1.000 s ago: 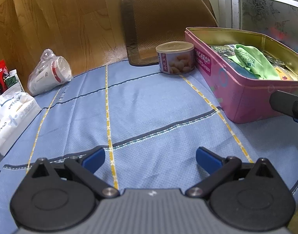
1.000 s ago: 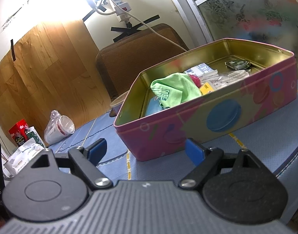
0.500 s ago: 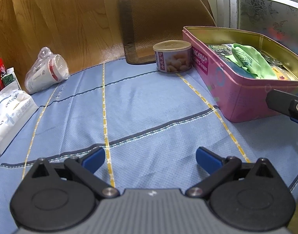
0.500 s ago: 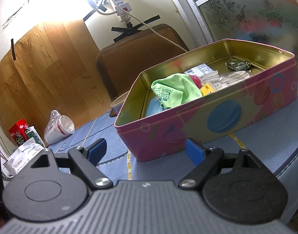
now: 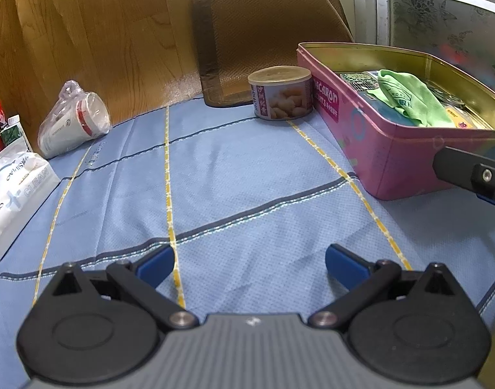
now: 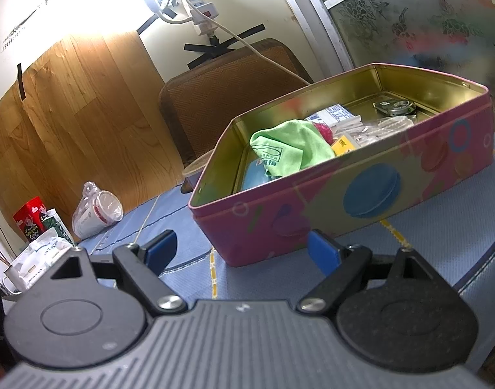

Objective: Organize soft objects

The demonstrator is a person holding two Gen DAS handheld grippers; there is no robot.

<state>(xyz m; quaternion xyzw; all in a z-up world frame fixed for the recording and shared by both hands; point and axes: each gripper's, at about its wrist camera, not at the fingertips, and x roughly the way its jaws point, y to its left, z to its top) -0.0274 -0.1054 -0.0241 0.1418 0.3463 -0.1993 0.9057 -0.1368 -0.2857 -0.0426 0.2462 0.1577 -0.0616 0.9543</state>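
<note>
A pink tin box (image 5: 390,159) stands open on the blue tablecloth (image 5: 234,175) at the right; it also shows in the right wrist view (image 6: 361,204). A green cloth (image 5: 409,97) lies inside it among small packets, also seen in the right wrist view (image 6: 289,149). My left gripper (image 5: 249,264) is open and empty, low over the cloth's middle. My right gripper (image 6: 241,251) is open and empty, just in front of the tin's near wall. Part of the right gripper (image 5: 474,171) shows at the right edge of the left wrist view.
A round can (image 5: 281,92) stands left of the tin's far end. A brown mat (image 5: 267,39) leans on the wall behind. Bagged paper cups (image 5: 72,120) and white packets (image 5: 14,191) lie at the left. A wood panel (image 5: 85,32) backs the table.
The left gripper has drifted slightly, so the tin and can sit a little further left and lower in its view. The right gripper has barely moved. Both stay open.
</note>
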